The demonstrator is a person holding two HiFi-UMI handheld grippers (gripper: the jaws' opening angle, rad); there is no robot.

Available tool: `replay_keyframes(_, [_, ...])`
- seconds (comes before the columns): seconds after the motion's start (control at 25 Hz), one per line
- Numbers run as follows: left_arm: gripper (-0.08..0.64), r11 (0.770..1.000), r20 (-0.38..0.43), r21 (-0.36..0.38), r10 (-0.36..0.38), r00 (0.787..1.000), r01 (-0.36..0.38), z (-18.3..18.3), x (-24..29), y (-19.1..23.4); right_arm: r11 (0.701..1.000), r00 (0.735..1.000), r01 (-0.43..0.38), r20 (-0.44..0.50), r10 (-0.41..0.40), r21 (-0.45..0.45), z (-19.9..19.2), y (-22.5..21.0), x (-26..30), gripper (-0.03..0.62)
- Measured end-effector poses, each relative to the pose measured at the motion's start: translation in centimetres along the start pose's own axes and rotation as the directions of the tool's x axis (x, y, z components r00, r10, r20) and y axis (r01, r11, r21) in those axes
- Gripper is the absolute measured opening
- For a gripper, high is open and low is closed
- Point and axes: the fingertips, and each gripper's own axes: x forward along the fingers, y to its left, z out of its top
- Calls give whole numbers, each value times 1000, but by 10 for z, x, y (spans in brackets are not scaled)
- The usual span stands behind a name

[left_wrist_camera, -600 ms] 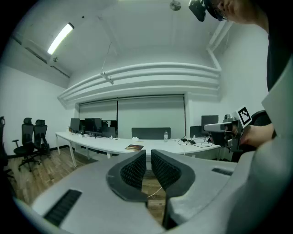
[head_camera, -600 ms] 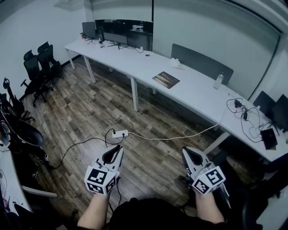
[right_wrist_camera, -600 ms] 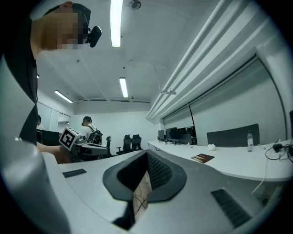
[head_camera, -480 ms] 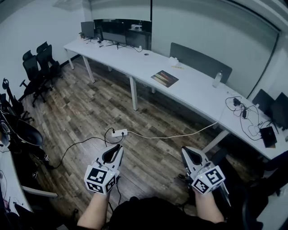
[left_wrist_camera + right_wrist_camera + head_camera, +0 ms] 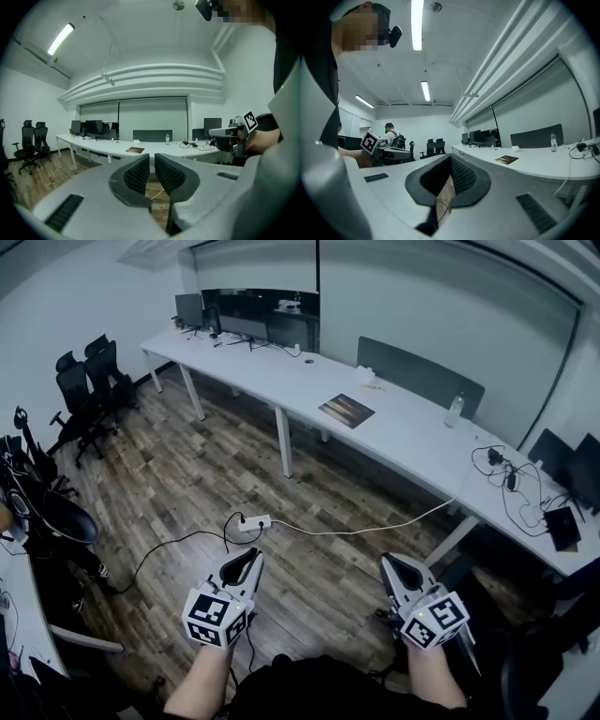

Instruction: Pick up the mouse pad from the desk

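Note:
The mouse pad [image 5: 346, 411] is a dark rectangle with coloured streaks, lying flat on the long white desk [image 5: 412, 442] across the room. It also shows far off in the left gripper view, the mouse pad [image 5: 135, 150], and in the right gripper view, the mouse pad [image 5: 506, 160]. My left gripper [image 5: 241, 565] and right gripper [image 5: 401, 570] hang low over the wooden floor, far short of the desk. Both point roughly level towards it. The jaws of each stand together with nothing between them.
Monitors [image 5: 246, 313] stand at the desk's far left end. A water bottle [image 5: 455, 410] and tangled cables [image 5: 511, 486] lie further right. A power strip [image 5: 255, 521] with cords lies on the floor ahead. Black chairs [image 5: 89, 390] stand at the left.
The head view has shifted slightly, so the desk sits a little lower in frame. Both grippers stay low over the floor, jaws unchanged.

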Motion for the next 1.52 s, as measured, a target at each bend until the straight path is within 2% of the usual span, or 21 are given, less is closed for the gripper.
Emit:
replay_keyframes(0.32, [41, 1000, 23, 1, 25, 999, -25, 3, -5, -18, 995, 997, -78, 34, 76, 58, 4, 4, -12, 5])
replay_keyframes(0.52, [41, 999, 25, -10, 39, 999, -39, 2, -6, -28, 993, 995, -104, 15, 103, 60, 2, 2, -23, 5])
replay_keyframes(0.92, [41, 1000, 40, -10, 3, 999, -3, 9, 7, -40, 994, 997, -82, 24, 80, 76, -1, -12, -21, 5])
replay_keyframes(1.2, [41, 999, 49, -13, -45, 998, 46, 13, 60, -18, 995, 1000, -15, 10, 14, 94, -6, -53, 2, 5])
replay_keyframes(1.52, [41, 994, 65, -29, -102, 993, 104, 27, 152, 49, 995, 998, 61, -38, -58, 84, -10, -112, 79, 5])
